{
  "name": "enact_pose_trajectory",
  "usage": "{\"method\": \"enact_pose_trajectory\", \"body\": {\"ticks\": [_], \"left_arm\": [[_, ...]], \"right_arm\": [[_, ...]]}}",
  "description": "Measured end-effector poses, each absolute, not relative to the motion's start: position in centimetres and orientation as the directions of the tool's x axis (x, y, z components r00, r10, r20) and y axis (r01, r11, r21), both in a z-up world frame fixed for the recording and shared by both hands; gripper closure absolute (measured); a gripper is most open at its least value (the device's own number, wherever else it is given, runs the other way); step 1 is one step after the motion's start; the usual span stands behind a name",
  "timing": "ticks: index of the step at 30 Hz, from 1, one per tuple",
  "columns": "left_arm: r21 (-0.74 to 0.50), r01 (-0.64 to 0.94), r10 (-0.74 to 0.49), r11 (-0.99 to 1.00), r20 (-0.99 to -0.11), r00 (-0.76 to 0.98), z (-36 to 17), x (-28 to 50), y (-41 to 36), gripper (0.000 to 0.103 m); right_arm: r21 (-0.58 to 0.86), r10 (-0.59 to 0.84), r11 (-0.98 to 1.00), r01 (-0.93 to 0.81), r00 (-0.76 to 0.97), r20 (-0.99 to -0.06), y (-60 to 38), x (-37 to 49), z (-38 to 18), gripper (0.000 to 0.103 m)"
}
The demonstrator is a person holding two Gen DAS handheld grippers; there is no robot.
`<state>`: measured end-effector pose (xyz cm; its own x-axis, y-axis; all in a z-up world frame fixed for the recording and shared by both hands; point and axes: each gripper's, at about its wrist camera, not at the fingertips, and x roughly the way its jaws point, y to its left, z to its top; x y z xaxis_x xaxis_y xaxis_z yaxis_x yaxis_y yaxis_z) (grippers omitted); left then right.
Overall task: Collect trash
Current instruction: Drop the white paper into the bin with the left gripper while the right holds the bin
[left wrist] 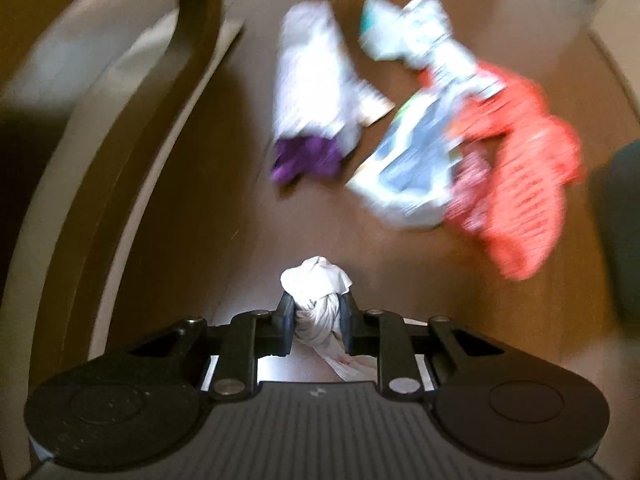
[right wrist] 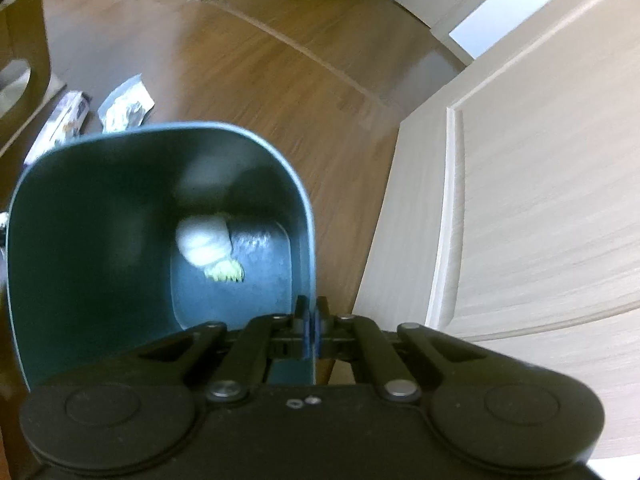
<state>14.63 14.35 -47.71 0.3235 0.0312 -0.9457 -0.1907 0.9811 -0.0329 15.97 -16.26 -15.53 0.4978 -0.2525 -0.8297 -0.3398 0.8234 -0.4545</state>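
Note:
My left gripper [left wrist: 317, 322] is shut on a crumpled white wrapper [left wrist: 318, 280] and holds it above the brown wood floor. Below lie more scraps, blurred: a white and purple wrapper [left wrist: 310, 92], a white and blue packet [left wrist: 416, 152], another white packet [left wrist: 404, 30] and an orange-red mesh bag [left wrist: 516, 168]. My right gripper [right wrist: 312, 320] is shut on the rim of a dark teal bin [right wrist: 304, 208]. Inside the bin lies a white scrap with a yellow-green end [right wrist: 208, 244]. Two wrappers [right wrist: 126, 106] lie on the floor beyond the bin.
A curved dark wooden furniture leg [left wrist: 200, 20] stands at the left in the left wrist view. A pale wood-grain door [right wrist: 540, 200] is to the right of the bin. The bin's dark edge [left wrist: 624, 220] shows at the far right of the left wrist view.

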Motion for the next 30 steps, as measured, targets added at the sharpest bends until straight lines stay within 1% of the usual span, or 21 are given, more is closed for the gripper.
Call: {"method": "enact_pose_trajectory", "body": {"ticks": [2, 5, 8, 12, 14, 15, 18, 24, 26, 30], "left_arm": [[-0.076, -0.158, -0.012, 0.984, -0.927, 0.374, -45.2, 14.9, 13.4, 0.082], [-0.171, -0.067, -0.119, 0.983, -0.871, 0.477, -39.9, 15.1, 11.7, 0.082], [-0.253, 0.049, -0.233, 0.966, -0.776, 0.586, -33.5, 14.8, 10.1, 0.082], [-0.319, 0.177, -0.347, 0.931, -0.626, 0.698, -25.6, 13.6, 9.2, 0.082], [-0.331, 0.246, -0.401, 0.911, -0.570, 0.717, -23.1, 13.2, 8.5, 0.082], [-0.328, 0.279, -0.423, 0.903, -0.557, 0.715, -22.2, 13.1, 7.8, 0.082], [-0.337, 0.349, -0.484, 0.874, -0.554, 0.677, -21.6, 13.8, 5.3, 0.082], [-0.290, 0.415, -0.496, 0.862, -0.648, 0.578, -24.3, 14.7, -0.9, 0.082], [-0.280, 0.415, -0.485, 0.866, -0.674, 0.557, -25.6, 15.0, -2.4, 0.082], [-0.298, 0.396, -0.480, 0.868, -0.706, 0.520, -27.3, 15.8, -3.6, 0.082]], "right_arm": [[-0.454, -0.254, 0.825, -0.336, 0.497, -0.830, -16.3, 16.2, -15.5, 0.103], [-0.460, -0.262, 0.828, -0.320, 0.505, -0.823, -16.2, 16.8, -15.4, 0.103], [-0.466, -0.269, 0.827, -0.314, 0.507, -0.819, -15.9, 17.5, -15.3, 0.102], [-0.484, -0.278, 0.815, -0.318, 0.517, -0.809, -14.8, 17.8, -15.6, 0.100], [-0.485, -0.276, 0.813, -0.322, 0.520, -0.808, -14.3, 17.9, -15.5, 0.100], [-0.485, -0.274, 0.812, -0.325, 0.521, -0.808, -14.0, 17.9, -15.5, 0.100], [-0.492, -0.270, 0.801, -0.342, 0.527, -0.806, -13.0, 17.8, -15.5, 0.101], [-0.507, -0.253, 0.765, -0.397, 0.539, -0.804, -10.6, 16.7, -15.4, 0.100], [-0.511, -0.237, 0.748, -0.423, 0.549, -0.802, -9.5, 16.1, -15.4, 0.100], [-0.516, -0.207, 0.719, -0.465, 0.566, -0.798, -8.0, 14.8, -15.5, 0.099]]}}
